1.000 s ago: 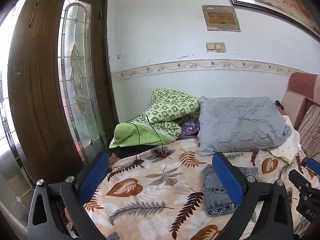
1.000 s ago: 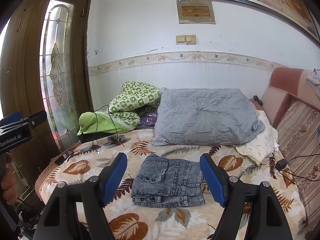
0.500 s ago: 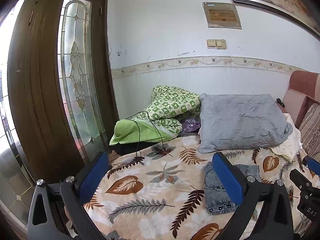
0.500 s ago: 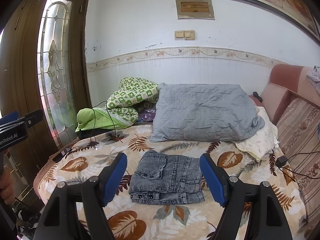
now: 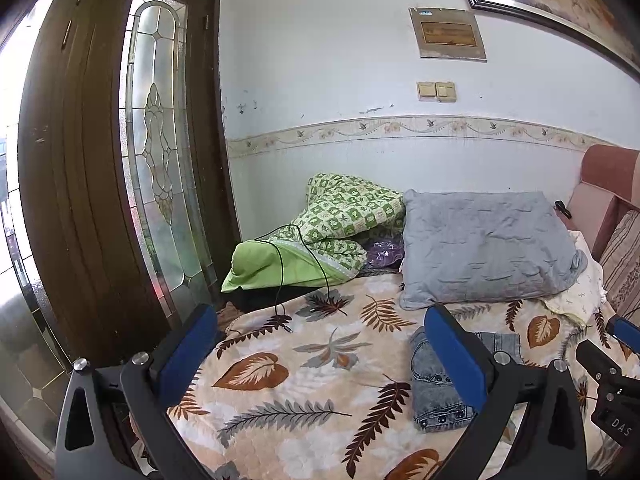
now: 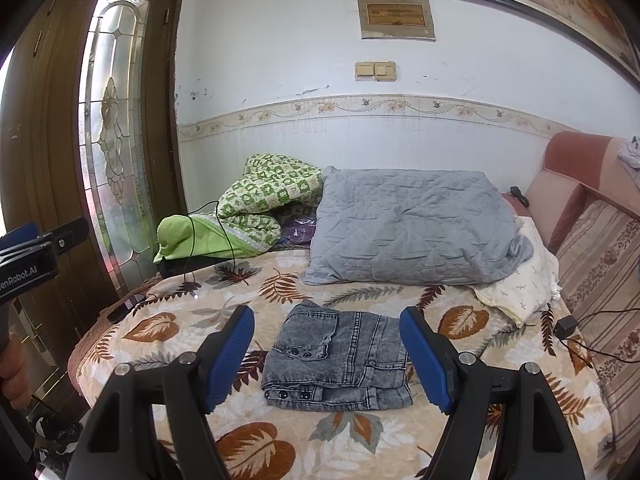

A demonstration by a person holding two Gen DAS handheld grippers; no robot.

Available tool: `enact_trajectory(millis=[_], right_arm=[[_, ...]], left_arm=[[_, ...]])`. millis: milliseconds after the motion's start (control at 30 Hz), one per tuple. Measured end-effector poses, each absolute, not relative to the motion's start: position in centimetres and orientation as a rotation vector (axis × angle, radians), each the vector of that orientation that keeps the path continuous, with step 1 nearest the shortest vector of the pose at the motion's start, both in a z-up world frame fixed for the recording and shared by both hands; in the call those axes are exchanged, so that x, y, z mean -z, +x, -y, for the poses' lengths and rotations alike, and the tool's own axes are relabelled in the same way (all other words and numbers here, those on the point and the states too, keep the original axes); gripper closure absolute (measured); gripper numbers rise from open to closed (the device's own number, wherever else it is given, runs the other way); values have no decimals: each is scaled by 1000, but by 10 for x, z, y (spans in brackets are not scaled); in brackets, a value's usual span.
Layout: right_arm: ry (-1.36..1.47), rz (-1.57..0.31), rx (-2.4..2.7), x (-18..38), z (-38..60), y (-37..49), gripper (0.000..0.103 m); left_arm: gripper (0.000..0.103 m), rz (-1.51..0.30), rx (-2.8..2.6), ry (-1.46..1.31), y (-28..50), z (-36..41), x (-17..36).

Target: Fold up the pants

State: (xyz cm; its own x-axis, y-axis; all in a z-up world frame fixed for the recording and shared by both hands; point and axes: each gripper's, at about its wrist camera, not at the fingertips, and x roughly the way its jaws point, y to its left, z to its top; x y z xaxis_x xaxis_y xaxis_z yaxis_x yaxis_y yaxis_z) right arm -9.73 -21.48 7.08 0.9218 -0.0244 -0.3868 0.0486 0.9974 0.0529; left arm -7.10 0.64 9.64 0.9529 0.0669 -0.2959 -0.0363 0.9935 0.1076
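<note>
Both grippers, left and right, hang released and empty above the bed, where the pants lie folded compactly; folding appears finished, needing only withdrawal.

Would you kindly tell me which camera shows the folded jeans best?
The right wrist view: the folded jeans lie whole between its fingers. The left wrist view shows only part, the rest hidden by a finger.
</note>
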Motion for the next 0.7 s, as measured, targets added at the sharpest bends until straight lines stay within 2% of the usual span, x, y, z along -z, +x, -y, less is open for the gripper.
enact_trajectory(millis=[700], right_arm=[[37,-383,22,-78,205,-99,25]], left_arm=[[0,-279,-57,92,-80,-11,-100]])
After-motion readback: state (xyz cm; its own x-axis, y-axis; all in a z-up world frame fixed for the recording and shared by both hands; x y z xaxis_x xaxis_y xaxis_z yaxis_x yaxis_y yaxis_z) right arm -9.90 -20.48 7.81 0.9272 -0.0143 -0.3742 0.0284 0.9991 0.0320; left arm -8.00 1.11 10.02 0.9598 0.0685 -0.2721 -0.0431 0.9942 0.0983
